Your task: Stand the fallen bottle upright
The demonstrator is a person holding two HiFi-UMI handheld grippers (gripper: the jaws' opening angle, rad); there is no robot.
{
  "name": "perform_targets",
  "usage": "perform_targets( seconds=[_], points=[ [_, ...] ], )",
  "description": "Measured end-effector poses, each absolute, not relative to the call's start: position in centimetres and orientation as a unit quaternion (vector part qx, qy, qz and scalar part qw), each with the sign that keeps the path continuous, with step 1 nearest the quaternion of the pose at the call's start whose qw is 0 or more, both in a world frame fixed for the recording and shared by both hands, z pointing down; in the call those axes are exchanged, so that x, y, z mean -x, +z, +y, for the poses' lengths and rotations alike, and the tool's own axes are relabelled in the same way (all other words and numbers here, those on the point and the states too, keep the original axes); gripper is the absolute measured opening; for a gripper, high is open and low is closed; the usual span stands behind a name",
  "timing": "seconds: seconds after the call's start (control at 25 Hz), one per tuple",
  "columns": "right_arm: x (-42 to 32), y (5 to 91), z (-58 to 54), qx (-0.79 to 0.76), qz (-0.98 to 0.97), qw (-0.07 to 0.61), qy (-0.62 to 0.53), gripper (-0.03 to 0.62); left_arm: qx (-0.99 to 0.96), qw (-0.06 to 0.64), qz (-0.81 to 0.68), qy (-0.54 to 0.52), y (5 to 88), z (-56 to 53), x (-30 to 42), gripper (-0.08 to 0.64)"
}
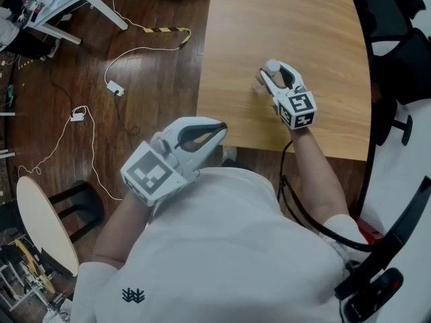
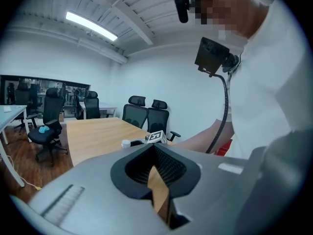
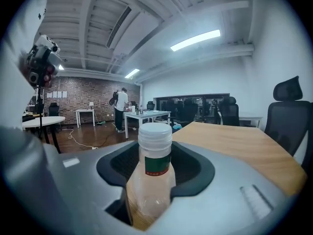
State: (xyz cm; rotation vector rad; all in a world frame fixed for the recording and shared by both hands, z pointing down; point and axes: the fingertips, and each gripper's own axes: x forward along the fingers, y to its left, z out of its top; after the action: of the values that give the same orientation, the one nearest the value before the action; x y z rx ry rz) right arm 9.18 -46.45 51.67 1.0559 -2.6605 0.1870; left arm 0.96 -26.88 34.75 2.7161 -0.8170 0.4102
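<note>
A clear plastic bottle point(image 3: 149, 180) with a white cap and a green-and-red neck label stands upright between the jaws of my right gripper point(image 3: 146, 199), which is shut on its body. In the head view the bottle's white cap point(image 1: 272, 66) shows at the tip of the right gripper point(image 1: 275, 79), over the wooden table point(image 1: 296, 19). My left gripper point(image 1: 219, 128) hovers at the table's near-left edge, away from the bottle. Its jaws point(image 2: 161, 199) are shut with nothing between them. From the left gripper view the bottle's cap point(image 2: 126, 143) and the right gripper's marker cube point(image 2: 155, 137) appear across the table.
Cables and a white plug point(image 1: 114, 87) lie on the dark wood floor left of the table. A round side table point(image 1: 40, 221) stands at lower left. Office chairs point(image 2: 146, 116) line the table's far side. A person point(image 3: 120, 109) stands at a distant desk.
</note>
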Motion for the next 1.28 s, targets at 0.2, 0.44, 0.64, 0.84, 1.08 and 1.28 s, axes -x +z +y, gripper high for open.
perform_targets(
  seconds=[0.2, 0.44, 0.64, 0.84, 1.08, 1.28],
  points=[
    [-8.8, 52.3, -46.8, -0.357, -0.918, 0.160, 0.074, 0.232, -0.938, 0.142, -0.282, 0.142, 34.8, -26.5, -0.8, 0.000],
    [-10.0, 51.2, -46.7, -0.398, -0.900, 0.153, 0.088, 0.345, -0.941, 0.138, -0.276, 0.136, 34.6, -25.3, 0.5, 0.000],
    [-12.5, 47.4, -43.6, -0.458, -0.877, 0.119, 0.085, 0.359, -0.949, 0.125, -0.259, 0.128, 34.2, -23.1, 2.6, 0.000],
    [-13.8, 44.3, -34.7, -0.491, -0.858, 0.108, 0.106, 0.371, -0.965, 0.104, -0.213, 0.114, 33.8, -18.6, 3.8, 0.000],
    [-11.5, 41.9, -20.0, -0.507, -0.843, 0.132, 0.124, 0.373, -0.978, 0.113, -0.152, 0.093, 34.3, -11.5, 5.3, 0.000],
    [-9.7, 41.1, -8.6, -0.496, -0.841, 0.153, 0.151, 0.374, -0.982, 0.116, -0.115, 0.094, 34.9, -5.6, 4.7, 0.000]
  ],
)
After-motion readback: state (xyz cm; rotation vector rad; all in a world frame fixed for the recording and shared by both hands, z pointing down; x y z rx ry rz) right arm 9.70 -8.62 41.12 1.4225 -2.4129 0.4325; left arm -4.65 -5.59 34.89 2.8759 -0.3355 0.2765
